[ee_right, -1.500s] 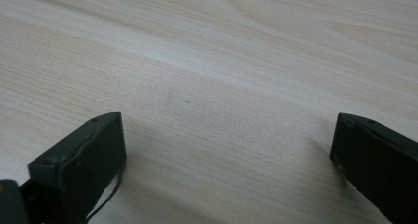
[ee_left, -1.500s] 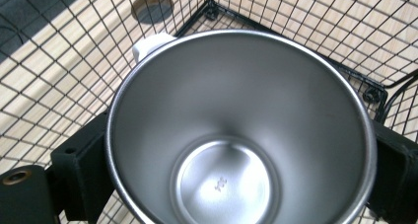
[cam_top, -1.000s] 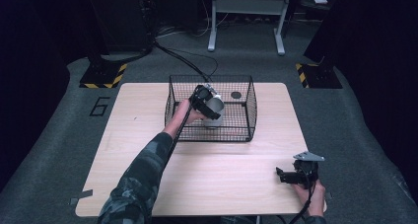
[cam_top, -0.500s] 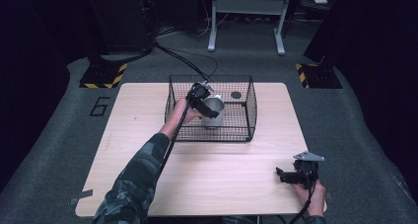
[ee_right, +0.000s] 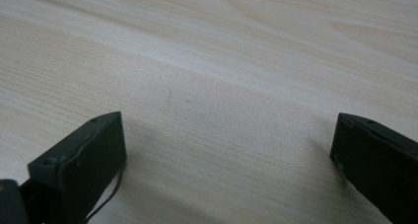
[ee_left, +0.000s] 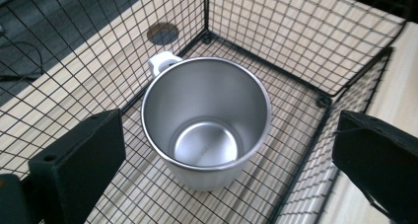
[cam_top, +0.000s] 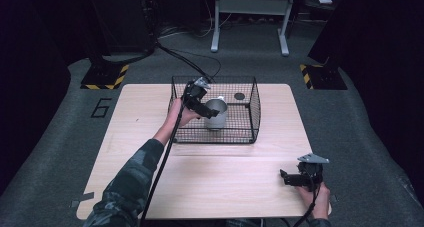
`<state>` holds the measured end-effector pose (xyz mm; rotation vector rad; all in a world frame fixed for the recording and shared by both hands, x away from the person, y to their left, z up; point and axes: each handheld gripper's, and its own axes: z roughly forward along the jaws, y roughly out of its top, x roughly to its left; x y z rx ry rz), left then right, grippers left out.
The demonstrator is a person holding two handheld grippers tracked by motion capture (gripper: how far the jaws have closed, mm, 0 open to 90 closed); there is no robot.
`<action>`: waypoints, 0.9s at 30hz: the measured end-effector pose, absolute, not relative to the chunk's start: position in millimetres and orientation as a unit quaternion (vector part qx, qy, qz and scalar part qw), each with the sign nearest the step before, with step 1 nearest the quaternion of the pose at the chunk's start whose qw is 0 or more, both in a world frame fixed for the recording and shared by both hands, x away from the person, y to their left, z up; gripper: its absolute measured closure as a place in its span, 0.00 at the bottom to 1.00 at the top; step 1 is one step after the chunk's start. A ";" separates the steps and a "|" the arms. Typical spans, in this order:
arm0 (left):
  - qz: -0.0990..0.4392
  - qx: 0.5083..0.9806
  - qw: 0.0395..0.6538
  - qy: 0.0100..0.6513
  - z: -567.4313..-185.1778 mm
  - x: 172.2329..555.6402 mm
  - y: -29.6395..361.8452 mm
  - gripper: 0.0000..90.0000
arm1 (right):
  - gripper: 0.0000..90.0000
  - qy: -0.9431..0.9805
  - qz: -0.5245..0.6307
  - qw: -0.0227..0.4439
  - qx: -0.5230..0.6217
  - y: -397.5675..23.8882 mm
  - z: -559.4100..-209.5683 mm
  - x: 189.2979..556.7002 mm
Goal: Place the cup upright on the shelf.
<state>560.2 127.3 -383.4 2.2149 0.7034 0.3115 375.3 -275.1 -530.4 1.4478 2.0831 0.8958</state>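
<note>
Mug (ee_left: 206, 130) sits upright in the wire basket (cam_top: 252, 104), both grippers' jaws apart; the left gripper (cam_top: 202, 107) could tip it.

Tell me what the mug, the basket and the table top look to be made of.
Mug: probably stainless steel, brushed inside, with soft reflections; its handle looks white, perhaps plastic.
Basket: thin black wire mesh, likely coated metal.
Table top: pale wood grain, matte; solid wood or laminate, cannot tell.
</note>
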 end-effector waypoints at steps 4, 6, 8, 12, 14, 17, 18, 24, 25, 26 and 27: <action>0.124 0.868 0.397 0.270 -379.7 547.6 132.5 0.00 | 0.00 0.755 0.324 0.224 0.524 -275.2 -530.4 375.3; 0.129 0.868 0.399 0.264 -377.5 539.3 135.4 0.00 | 0.00 0.755 0.324 0.224 0.524 -275.1 -530.4 375.3; 0.130 0.868 0.403 0.259 -376.0 533.3 137.9 0.00 | 0.00 0.755 0.324 0.224 0.525 -275.1 -530.4 375.3; 0.129 0.865 0.415 0.249 -374.6 516.4 144.6 0.00 | 0.00 0.754 0.324 0.224 0.525 -275.0 -530.3 375.3; 0.129 0.866 0.417 0.245 -374.3 509.5 147.4 0.00 | 0.00 0.755 0.324 0.224 0.524 -275.1 -530.4 375.3; 0.131 0.864 0.424 0.239 -376.2 498.0 152.4 0.00 | 0.00 0.754 0.324 0.224 0.525 -275.0 -530.4 375.3; 0.131 0.862 0.427 0.240 -378.0 492.9 154.8 0.00 | 0.00 0.754 0.324 0.224 0.525 -275.0 -530.4 375.3; 0.137 0.860 0.433 0.233 -390.4 471.0 168.7 0.00 | 0.00 0.754 0.324 0.224 0.525 -275.0 -530.3 375.2; 0.135 0.859 0.435 0.235 -393.5 467.3 170.6 0.00 | 0.00 0.754 0.324 0.224 0.525 -275.0 -530.3 375.2; 0.135 0.860 0.433 0.234 -396.1 464.0 173.2 0.00 | 0.00 0.755 0.324 0.224 0.525 -275.1 -530.4 375.3; 0.132 0.858 0.436 0.235 -399.4 459.9 175.2 0.00 | 0.00 0.754 0.324 0.224 0.525 -275.0 -530.3 375.2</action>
